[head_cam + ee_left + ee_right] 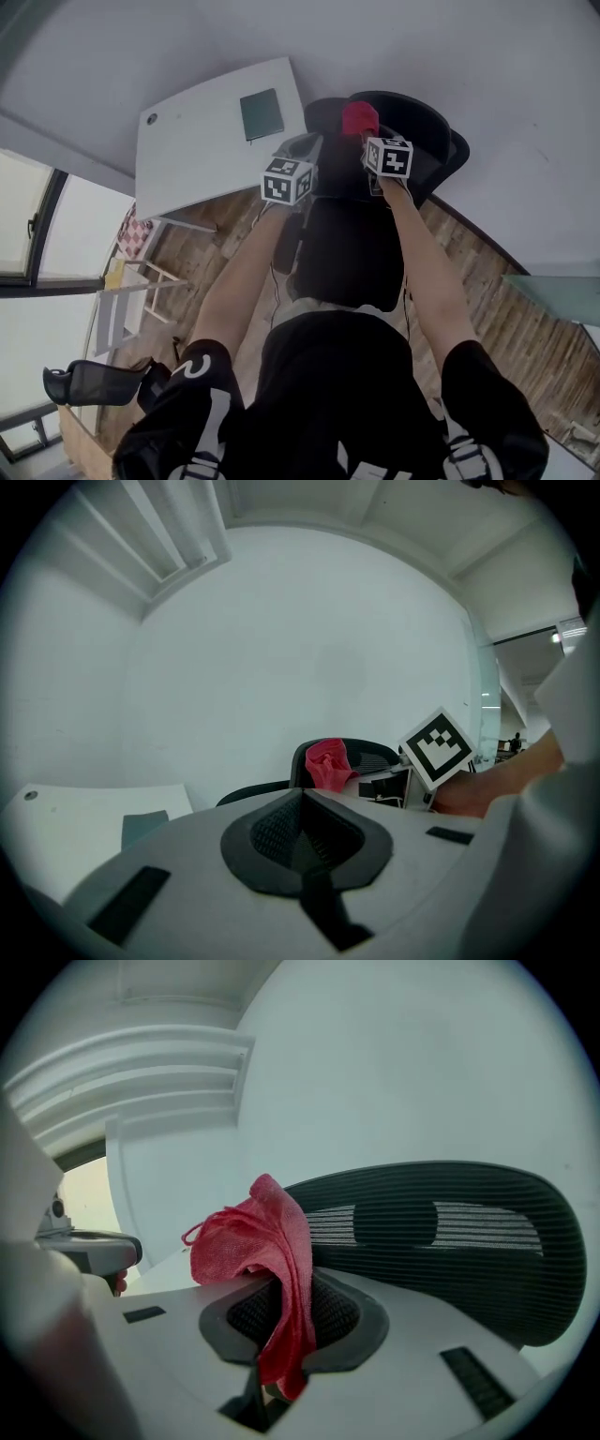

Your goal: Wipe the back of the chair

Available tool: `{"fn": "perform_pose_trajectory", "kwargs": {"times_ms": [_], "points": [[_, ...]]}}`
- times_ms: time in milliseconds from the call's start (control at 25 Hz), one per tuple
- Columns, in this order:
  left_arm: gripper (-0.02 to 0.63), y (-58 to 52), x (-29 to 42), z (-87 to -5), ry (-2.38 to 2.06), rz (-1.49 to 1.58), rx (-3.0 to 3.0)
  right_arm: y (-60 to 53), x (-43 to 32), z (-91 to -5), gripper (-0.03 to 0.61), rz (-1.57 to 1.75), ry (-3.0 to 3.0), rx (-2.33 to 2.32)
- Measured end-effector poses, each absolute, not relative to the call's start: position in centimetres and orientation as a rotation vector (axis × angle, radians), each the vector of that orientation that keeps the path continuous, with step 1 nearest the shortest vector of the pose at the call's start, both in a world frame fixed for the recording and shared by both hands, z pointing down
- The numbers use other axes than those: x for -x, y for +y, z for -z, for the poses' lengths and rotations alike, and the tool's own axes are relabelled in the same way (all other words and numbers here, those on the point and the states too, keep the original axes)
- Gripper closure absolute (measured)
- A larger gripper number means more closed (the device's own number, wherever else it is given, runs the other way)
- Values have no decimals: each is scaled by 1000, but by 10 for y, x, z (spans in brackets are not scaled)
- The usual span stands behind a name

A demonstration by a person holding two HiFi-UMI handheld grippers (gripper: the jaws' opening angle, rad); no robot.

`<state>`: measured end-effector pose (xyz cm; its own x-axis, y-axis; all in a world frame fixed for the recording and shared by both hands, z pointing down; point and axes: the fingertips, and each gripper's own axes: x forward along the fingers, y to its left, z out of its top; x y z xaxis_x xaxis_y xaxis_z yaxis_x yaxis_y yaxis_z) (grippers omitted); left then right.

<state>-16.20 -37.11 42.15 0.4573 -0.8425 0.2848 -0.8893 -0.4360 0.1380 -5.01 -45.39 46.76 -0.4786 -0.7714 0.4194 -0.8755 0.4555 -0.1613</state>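
Note:
A black office chair stands below me, its mesh backrest [422, 141] against the far wall and its seat [342, 246] nearer to me. My right gripper [366, 133] is shut on a red cloth [360, 117], held at the top of the backrest. In the right gripper view the red cloth [267, 1251] hangs out of the right gripper [286, 1321], with the ribbed backrest [450, 1232] just beyond. My left gripper [306, 146] hovers left of the chair, shut and empty. The left gripper [302, 832] looks toward the cloth [328, 764] and the backrest [367, 756].
A white desk [202, 150] with a dark notebook [261, 113] stands left of the chair. On the wooden floor [487, 291] are a white stool [127, 295] and another black chair [94, 382] at the left. A window [23, 225] runs along the left edge.

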Motion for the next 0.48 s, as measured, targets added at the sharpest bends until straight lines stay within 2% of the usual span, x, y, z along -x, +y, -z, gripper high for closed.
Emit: {"fn": "perform_pose_trajectory", "kwargs": {"times_ms": [480], "points": [[589, -386, 124, -424, -1363, -292, -2533, -461, -25, -471, 499, -532, -2293, -1621]]}}
